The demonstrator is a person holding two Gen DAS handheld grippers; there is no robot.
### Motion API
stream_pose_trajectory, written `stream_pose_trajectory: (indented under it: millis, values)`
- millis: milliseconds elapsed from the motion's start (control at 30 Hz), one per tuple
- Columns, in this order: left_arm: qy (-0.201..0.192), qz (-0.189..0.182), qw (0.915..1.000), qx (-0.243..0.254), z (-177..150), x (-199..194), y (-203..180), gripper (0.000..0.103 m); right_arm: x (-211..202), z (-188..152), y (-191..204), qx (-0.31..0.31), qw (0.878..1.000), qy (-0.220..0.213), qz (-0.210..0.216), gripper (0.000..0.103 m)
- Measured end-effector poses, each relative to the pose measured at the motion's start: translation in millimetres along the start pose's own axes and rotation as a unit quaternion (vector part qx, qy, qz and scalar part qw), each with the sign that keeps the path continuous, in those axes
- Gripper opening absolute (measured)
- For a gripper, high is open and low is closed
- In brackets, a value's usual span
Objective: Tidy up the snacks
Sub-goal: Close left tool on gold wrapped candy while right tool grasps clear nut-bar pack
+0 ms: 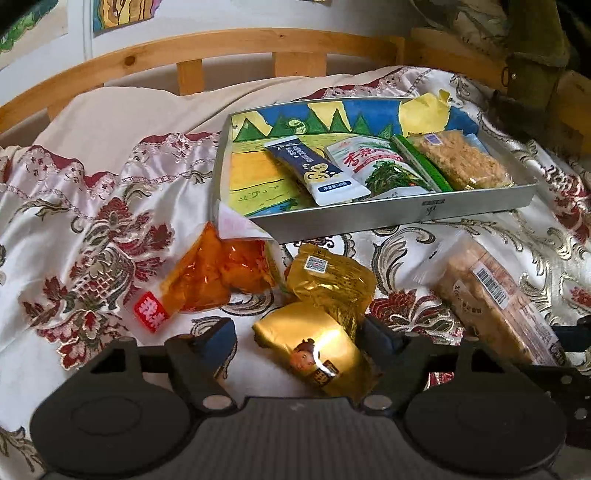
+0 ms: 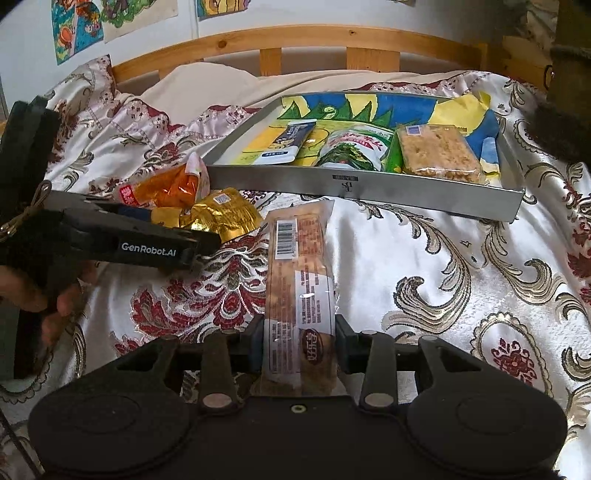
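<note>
A grey tray (image 1: 406,218) on the bed holds a dark blue packet (image 1: 317,170), a green-and-white packet (image 1: 380,166) and a cracker bar (image 1: 458,158). My left gripper (image 1: 299,339) is open around a gold packet (image 1: 317,350) lying on the bedspread; a second gold packet (image 1: 328,280) and an orange packet (image 1: 214,277) lie beyond. My right gripper (image 2: 299,339) has its fingers against both sides of a long cracker packet (image 2: 299,277) that lies on the bedspread. The tray (image 2: 362,184) is ahead of it. The left gripper (image 2: 147,243) shows at the left.
A wooden bed rail (image 1: 221,51) runs behind the bed, with drawings on the wall (image 2: 77,29). A patterned satin bedspread (image 2: 443,277) covers the bed. A hand (image 2: 55,295) holds the left gripper. Dark clutter (image 1: 535,55) stands at the far right.
</note>
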State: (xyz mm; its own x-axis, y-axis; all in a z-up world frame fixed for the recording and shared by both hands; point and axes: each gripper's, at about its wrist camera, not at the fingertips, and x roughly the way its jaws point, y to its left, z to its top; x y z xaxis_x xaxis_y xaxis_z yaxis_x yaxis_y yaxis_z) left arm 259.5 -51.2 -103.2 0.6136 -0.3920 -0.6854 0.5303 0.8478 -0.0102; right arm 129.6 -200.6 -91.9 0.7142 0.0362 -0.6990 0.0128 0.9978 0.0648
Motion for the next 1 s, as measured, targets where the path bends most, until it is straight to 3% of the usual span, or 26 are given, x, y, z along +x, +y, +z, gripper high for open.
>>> stream_pose_trajectory:
  millis: [33, 100, 400, 700, 1000]
  values:
    - [0.0, -0.004, 1.0, 0.002, 0, 0, 0, 0.074, 1, 0, 0, 0.0, 1.0, 0.0, 0.001, 0.041]
    - [0.005, -0.019, 0.9998, 0.004, 0, 0, 0, 0.054, 2, 0, 0, 0.0, 1.0, -0.001, 0.002, 0.041]
    - [0.028, -0.022, 0.9984, -0.044, 1, -13, 0, 0.034, 6, 1, -1, 0.007, 1.0, 0.005, 0.009, 0.045]
    - [0.042, -0.025, 0.9941, -0.097, -10, -37, 3, 0.032, 5, 1, -9, 0.027, 0.999, 0.002, 0.031, 0.043]
    - [0.059, -0.03, 0.9942, -0.085, -19, -62, -18, 0.032, -9, 2, -2, 0.01, 0.999, -0.01, 0.043, 0.039]
